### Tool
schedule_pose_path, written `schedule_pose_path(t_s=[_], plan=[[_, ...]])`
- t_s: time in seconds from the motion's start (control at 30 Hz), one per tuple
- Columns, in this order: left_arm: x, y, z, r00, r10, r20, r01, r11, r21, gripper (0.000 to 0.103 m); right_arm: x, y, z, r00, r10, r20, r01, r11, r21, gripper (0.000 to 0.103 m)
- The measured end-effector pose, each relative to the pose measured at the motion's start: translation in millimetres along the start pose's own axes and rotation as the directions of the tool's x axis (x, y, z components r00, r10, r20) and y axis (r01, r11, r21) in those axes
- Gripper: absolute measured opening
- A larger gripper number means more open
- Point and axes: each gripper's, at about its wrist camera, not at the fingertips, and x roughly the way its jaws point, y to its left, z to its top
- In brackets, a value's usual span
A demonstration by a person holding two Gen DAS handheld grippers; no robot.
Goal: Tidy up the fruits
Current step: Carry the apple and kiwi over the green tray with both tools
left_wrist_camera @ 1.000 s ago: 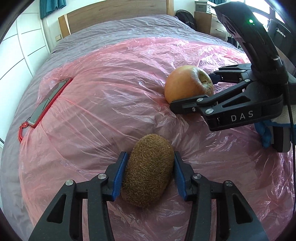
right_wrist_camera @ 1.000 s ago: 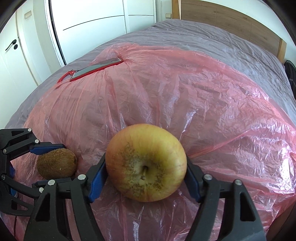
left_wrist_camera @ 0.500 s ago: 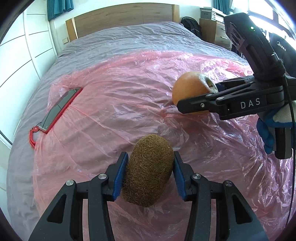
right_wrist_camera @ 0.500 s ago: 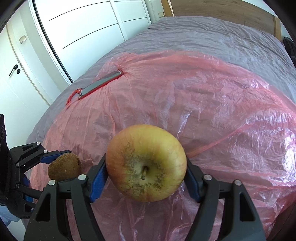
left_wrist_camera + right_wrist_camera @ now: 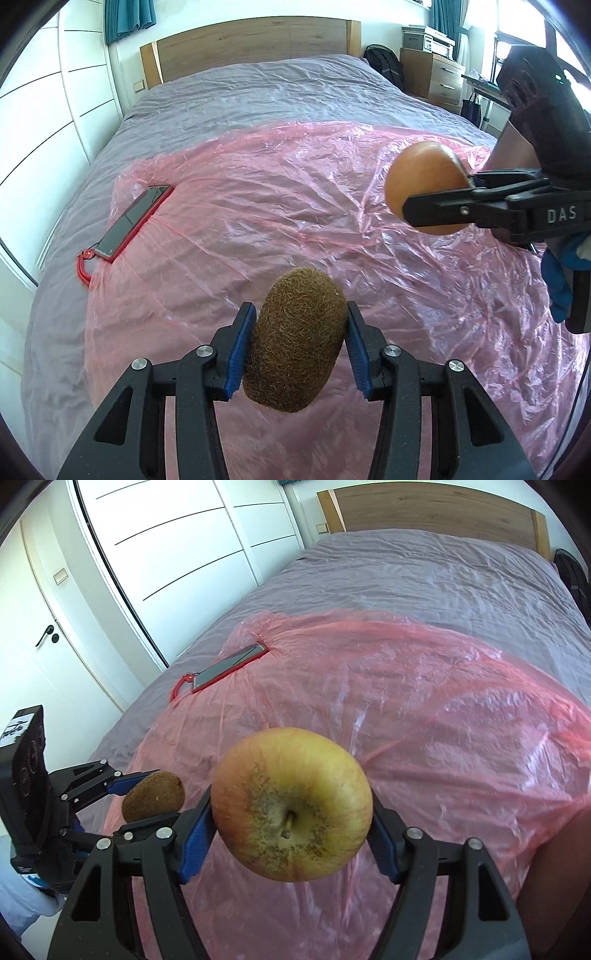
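Observation:
A fuzzy brown kiwi (image 5: 295, 339) hangs above the pink plastic sheet (image 5: 258, 206), clamped between the blue pads of my left gripper (image 5: 297, 349). My right gripper (image 5: 291, 830) is shut on a yellow-red apple (image 5: 291, 805), stem end facing the camera, also lifted off the sheet. In the left wrist view the apple (image 5: 424, 184) shows at the right, held in the right gripper (image 5: 443, 206) with a blue-gloved hand behind it. The right wrist view has the kiwi (image 5: 153, 795) in the left gripper (image 5: 147, 799) at lower left.
The sheet covers a grey bed (image 5: 240, 96) with a wooden headboard (image 5: 251, 44). A phone in a red case (image 5: 135, 218) lies at the sheet's left edge. White wardrobe doors (image 5: 166, 554) stand left of the bed; a backpack and drawers (image 5: 432, 74) stand at the far right.
Both grippers have risen off the sheet with their fruit. The kiwi and the apple, which rested on the plastic a second ago, now hang in the air; the right gripper has rolled a little.

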Motion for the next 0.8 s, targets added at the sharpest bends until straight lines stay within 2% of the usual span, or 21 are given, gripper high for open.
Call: schedule_pose_path(t_s=[0.47, 0.8], plan=[[-58, -52, -25, 1.0, -0.017, 0.005, 0.017, 1.0, -0.017, 0.042, -86, 22, -64, 0.999, 0.047, 0.004, -0.047, 0.999, 0.018, 0.103], [-92, -107, -40, 0.999, -0.052, 0.009, 0.052, 0.999, 0.002, 0.042, -138, 13, -124, 0.999, 0.045, 0.004, -0.045, 0.995, 0.091, 0.103]])
